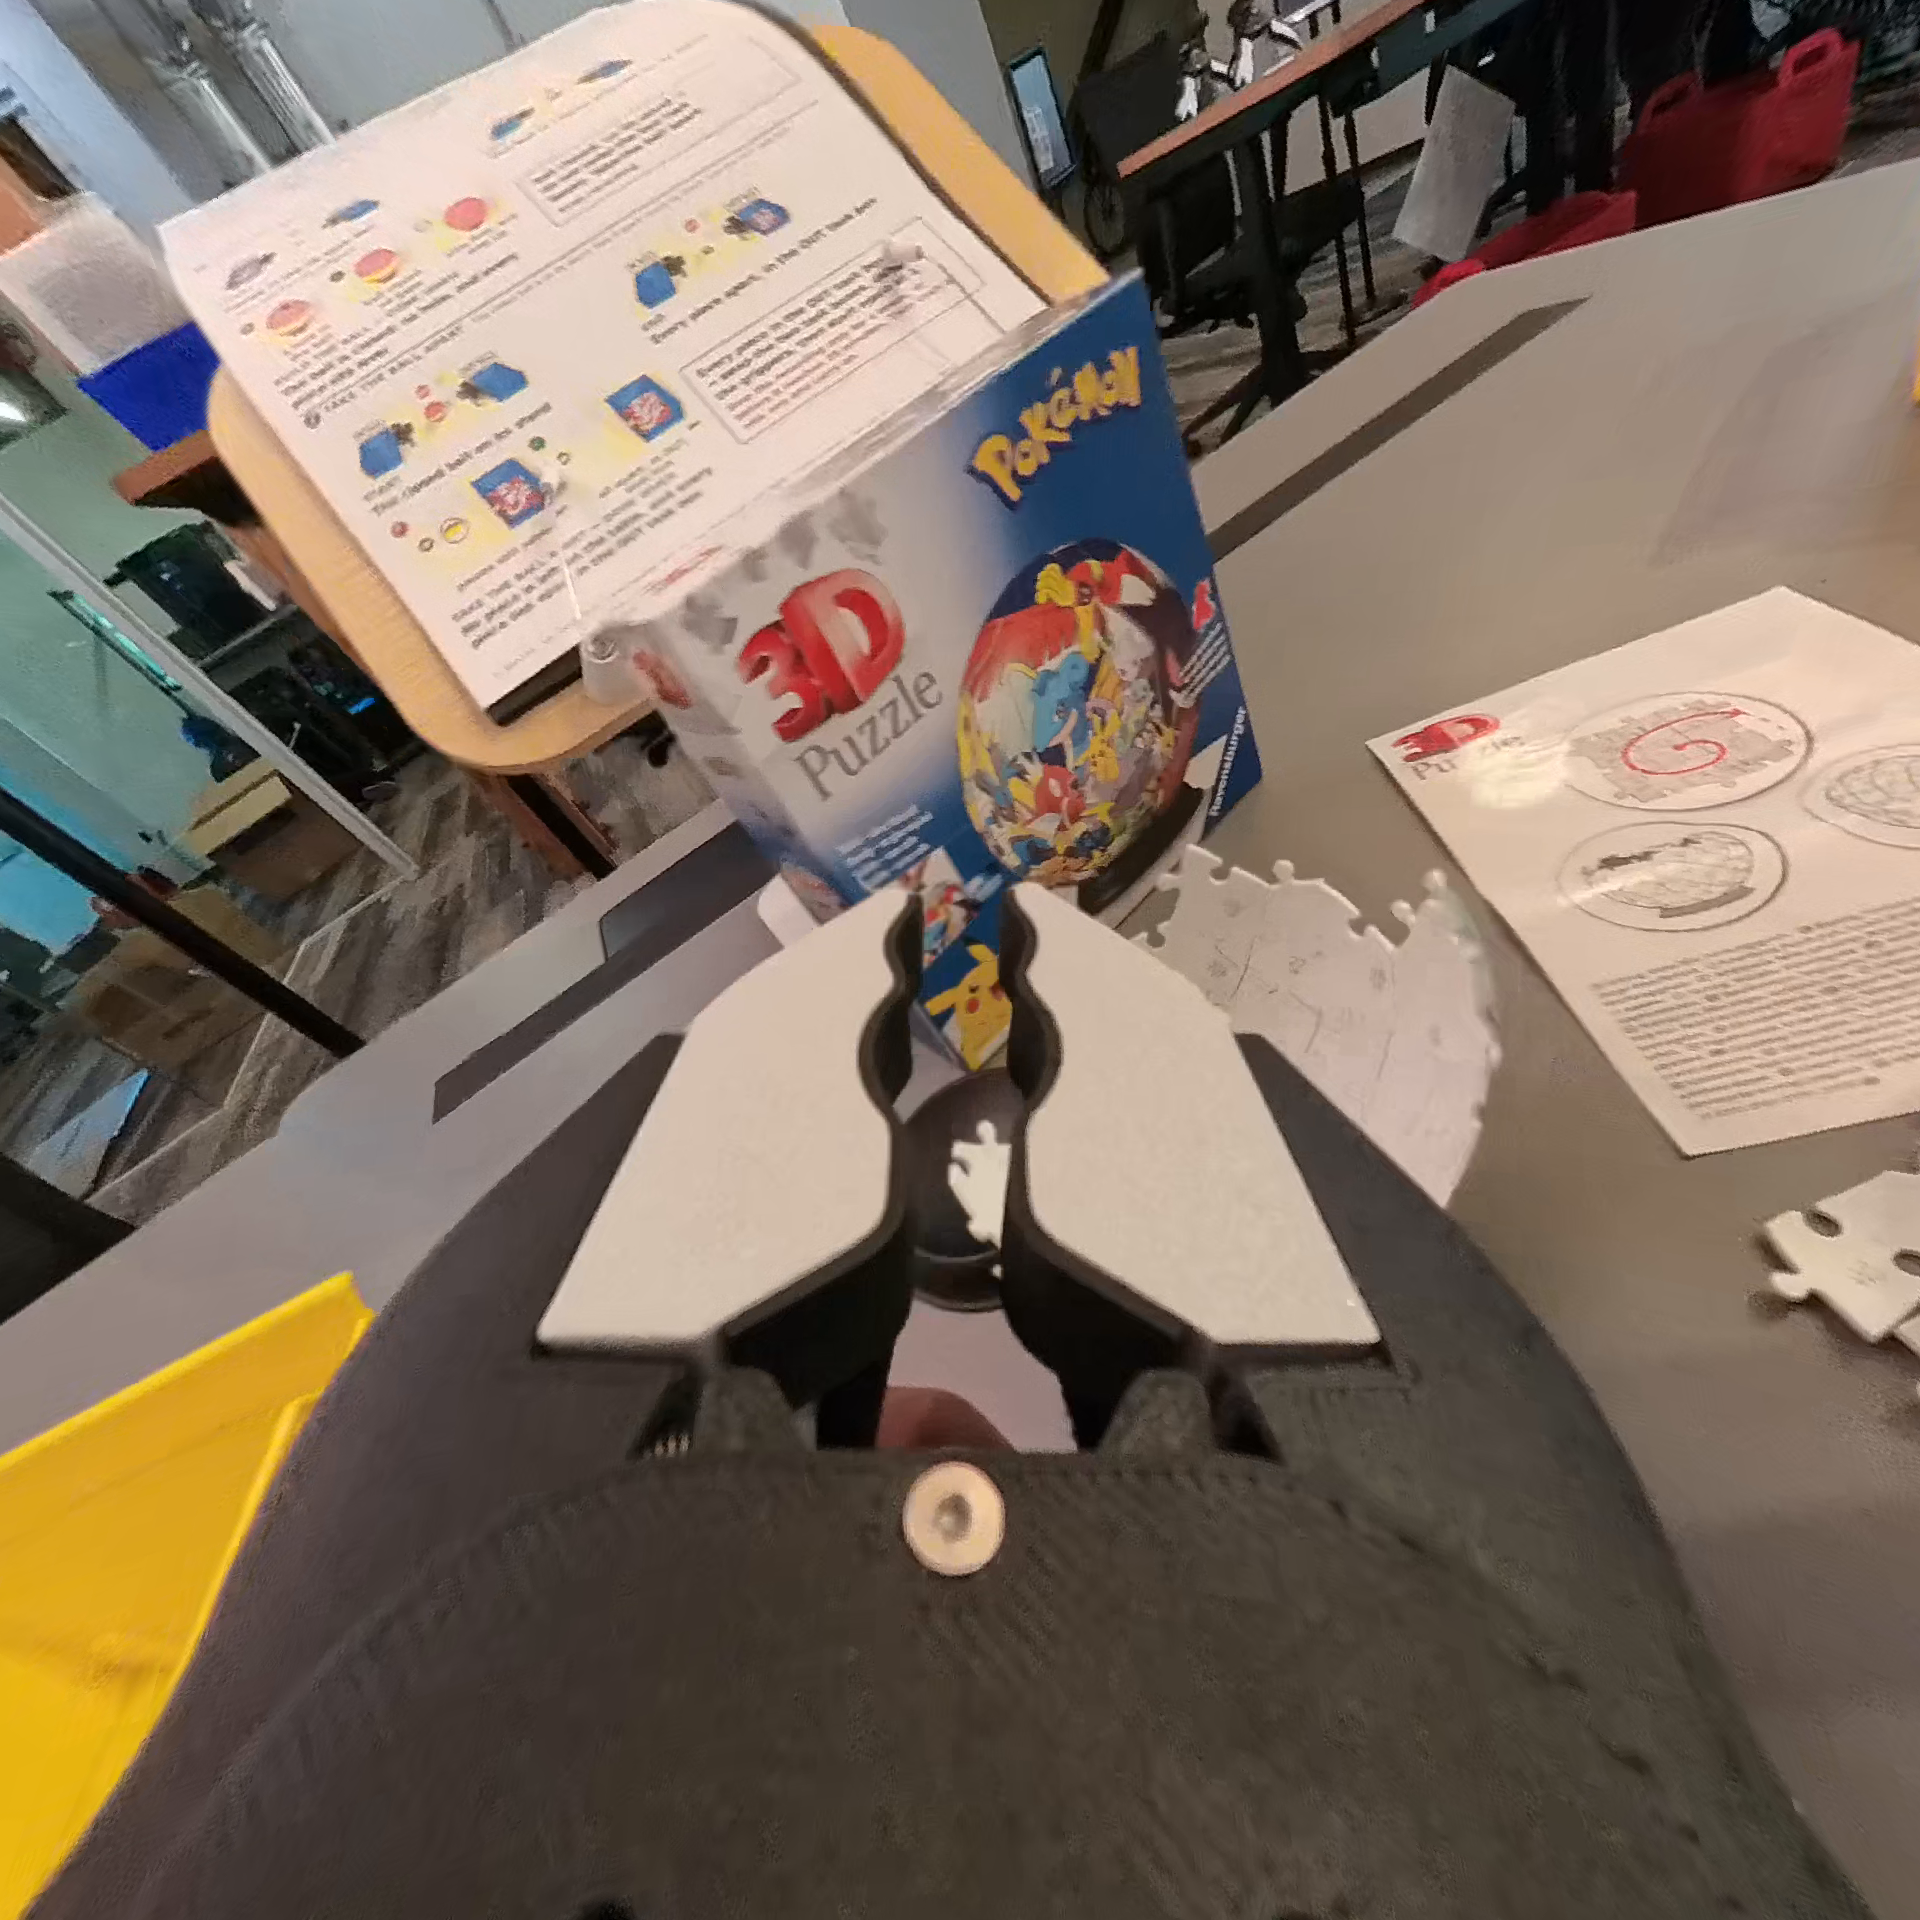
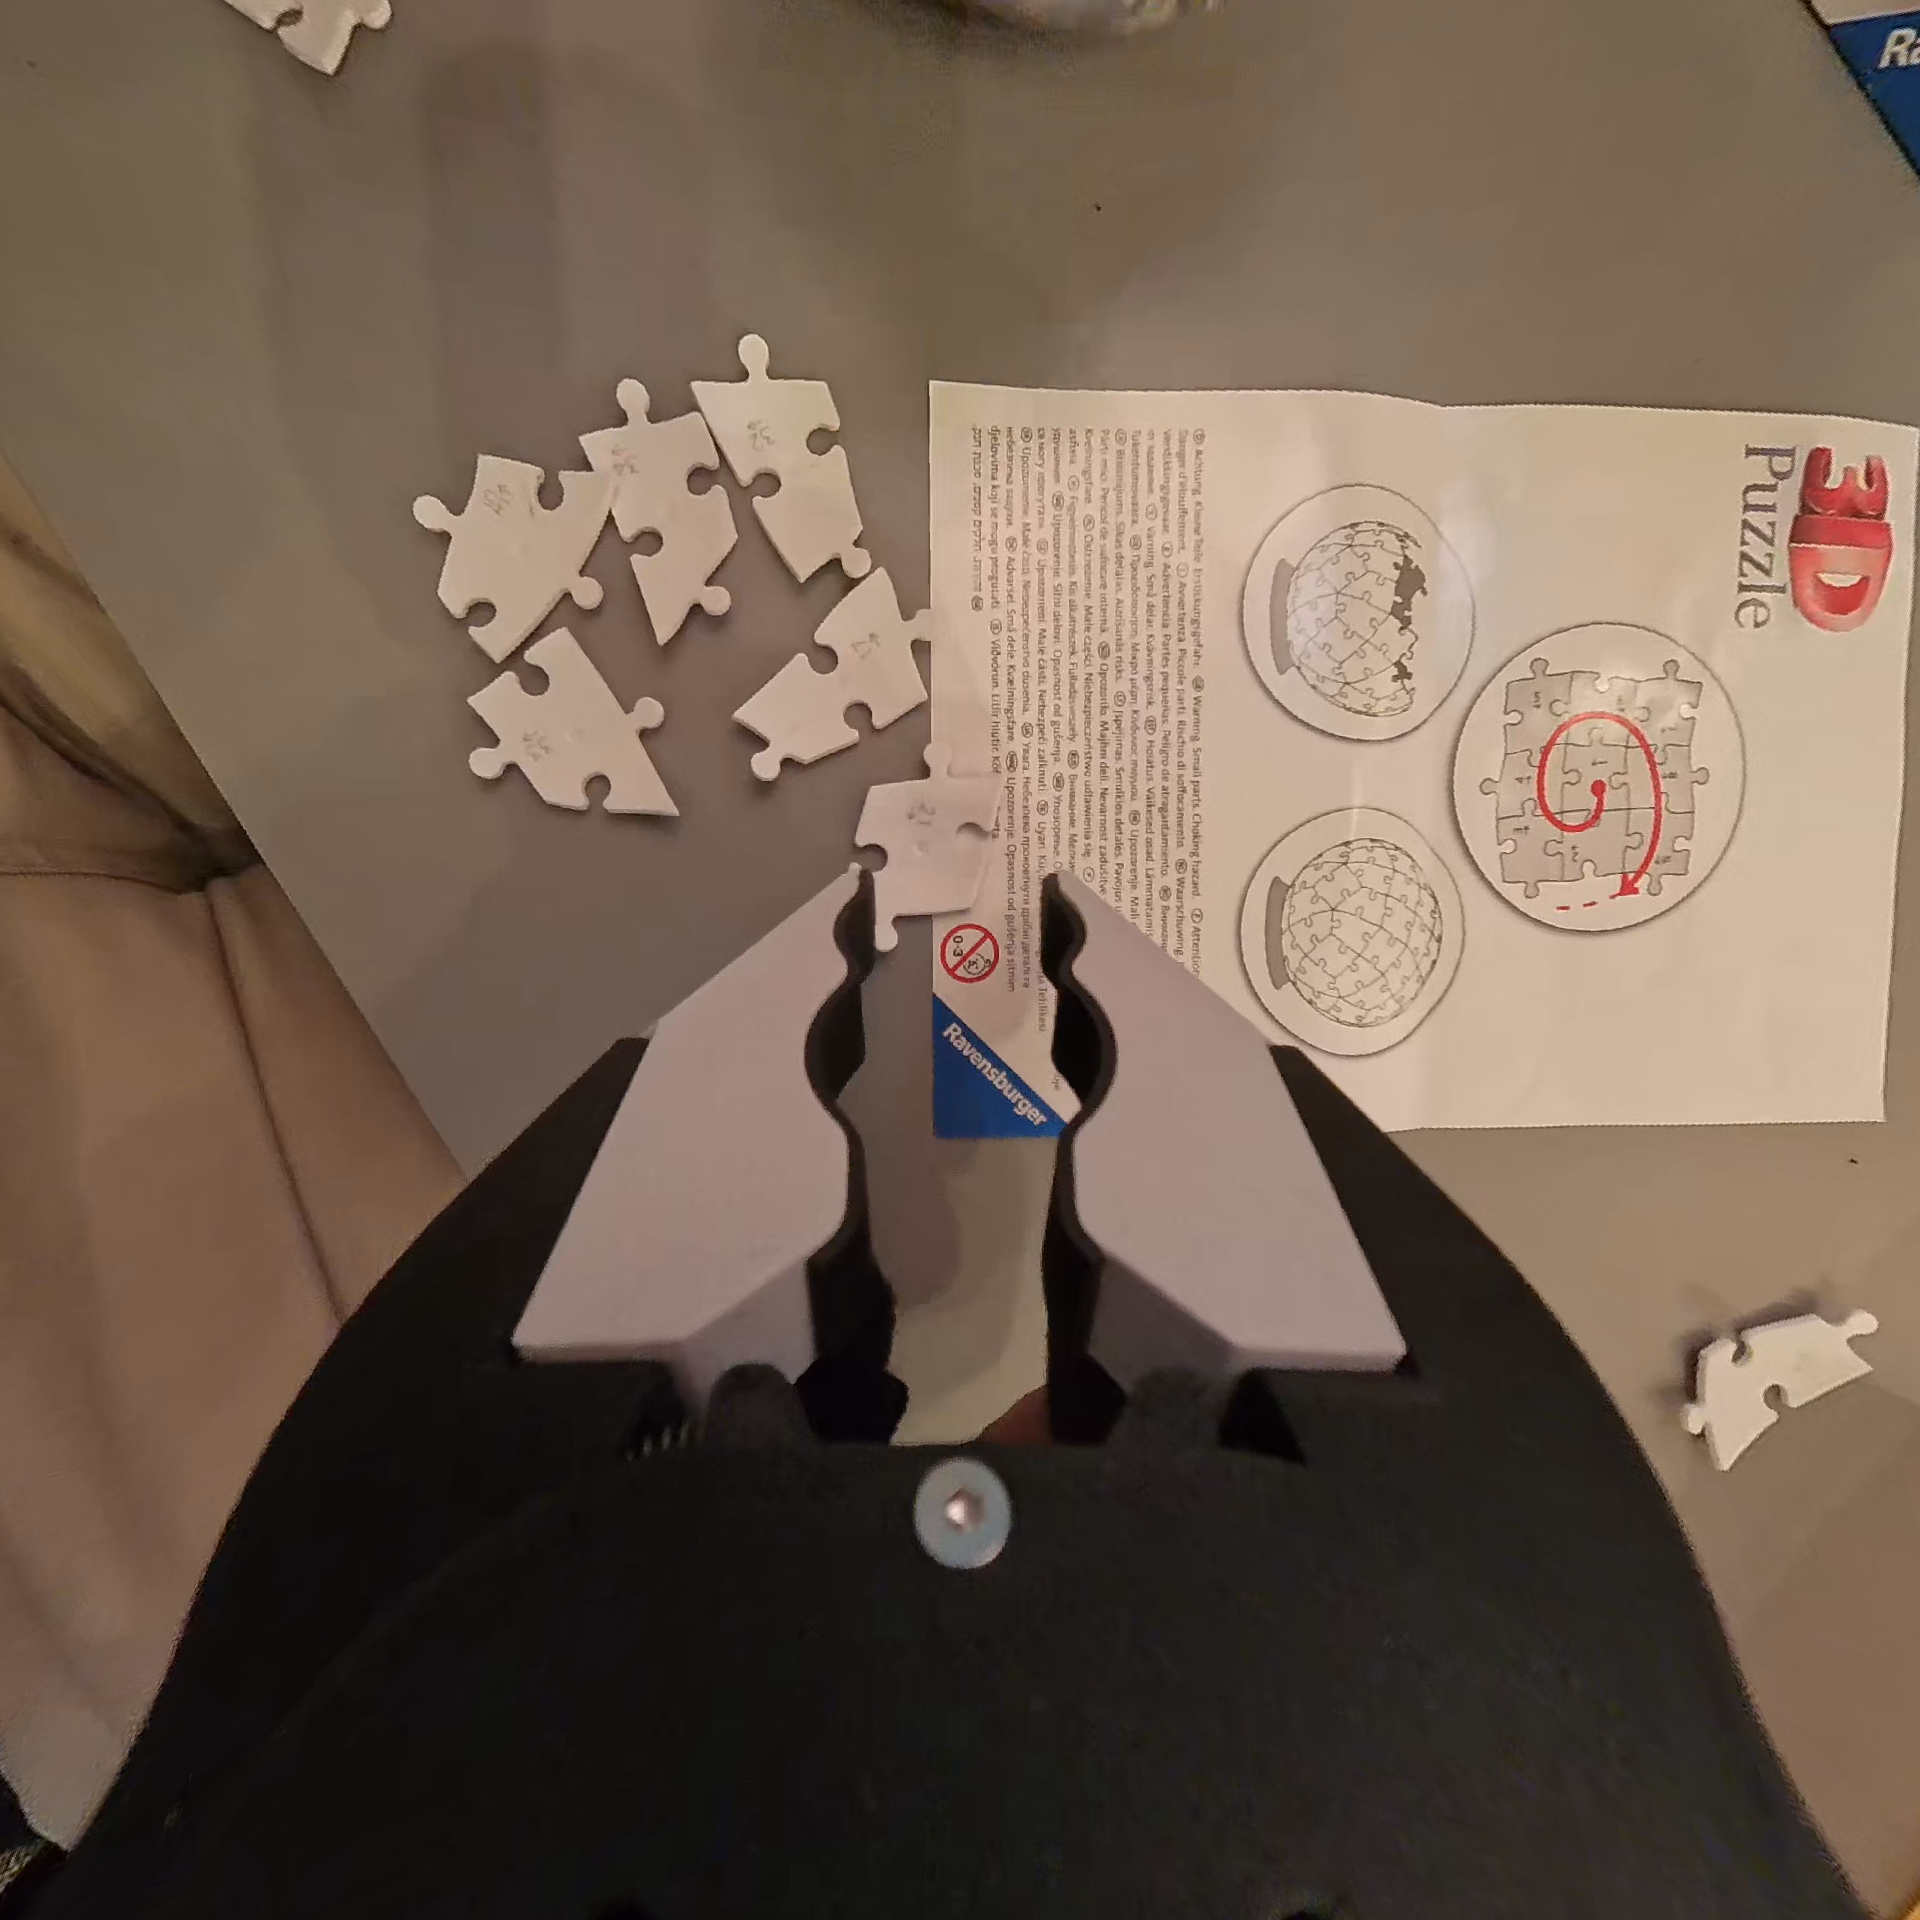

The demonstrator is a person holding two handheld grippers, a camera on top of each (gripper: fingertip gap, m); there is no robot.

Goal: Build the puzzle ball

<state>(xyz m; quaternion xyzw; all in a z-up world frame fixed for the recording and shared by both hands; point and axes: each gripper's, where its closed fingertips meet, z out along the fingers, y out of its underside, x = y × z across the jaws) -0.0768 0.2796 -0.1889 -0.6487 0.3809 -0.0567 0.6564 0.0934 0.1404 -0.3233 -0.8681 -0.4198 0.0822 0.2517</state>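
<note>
The puzzle ball (image 1: 1340, 997) is only partly built; it sits on the counter (image 1: 1558, 436) by the box (image 1: 966, 644). Many loose pieces (image 2: 644, 582) wait. The right claw (image 2: 951, 894) is spread wide above one piece (image 2: 928, 836), holding nothing. The left claw (image 1: 961, 920) is a little apart and empty. The paper sheet (image 2: 1455, 748) lies under that piece.

My left camera sits low, looking level along my left claw (image 1: 964, 914) across the tabletop (image 1: 1558, 499) toward the upright box (image 1: 966, 665). My right camera looks straight down from close above. The 2 views share the instruction leaflet (image 1: 1704, 852) (image 2: 1455, 727).
</note>
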